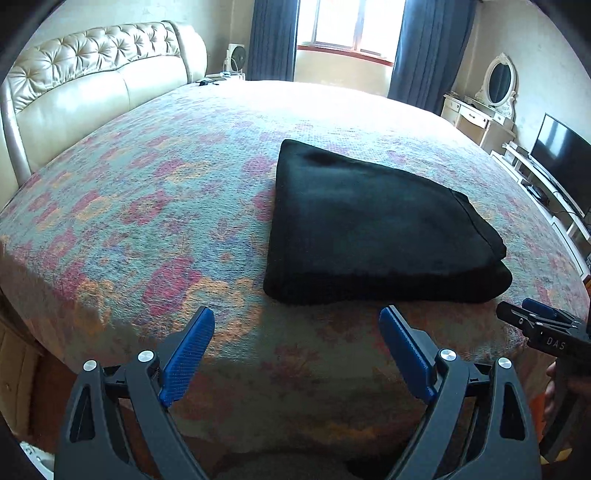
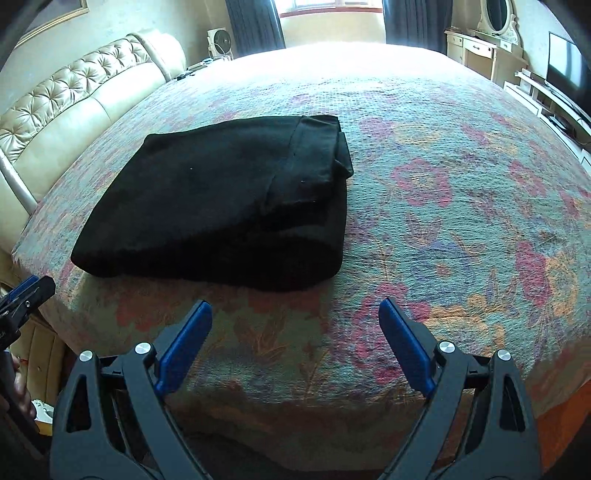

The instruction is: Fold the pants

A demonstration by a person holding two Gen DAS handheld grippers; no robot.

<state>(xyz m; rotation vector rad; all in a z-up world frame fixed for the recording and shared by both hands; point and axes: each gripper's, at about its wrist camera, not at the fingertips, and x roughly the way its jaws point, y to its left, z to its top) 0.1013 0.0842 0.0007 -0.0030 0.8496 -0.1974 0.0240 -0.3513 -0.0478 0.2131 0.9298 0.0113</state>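
On the floral bedspread (image 1: 147,206), black pants (image 1: 369,229) lie as a compact folded stack at 12 o'clock, untouched; left gripper (image 1: 297,354) and right gripper (image 2: 295,347) spread wide, empty; folding appears essentially complete.

1. A wide bed (image 1: 155,177) fills the room, under a floral spread of pink, orange and grey-blue.
2. Its cream tufted headboard (image 1: 92,70) runs along the left.
3. A bright window (image 1: 351,22) at the far wall sits between dark blue curtains (image 1: 273,37).
4. A small white fan (image 1: 236,55) stands beside the left curtain.
5. On the right, a cream dressing table (image 1: 476,118) carries an oval mirror (image 1: 500,79).
6. Nearer on that side, a dark television (image 1: 565,158) rests on a low white stand.
7. The walls are pale and plain.
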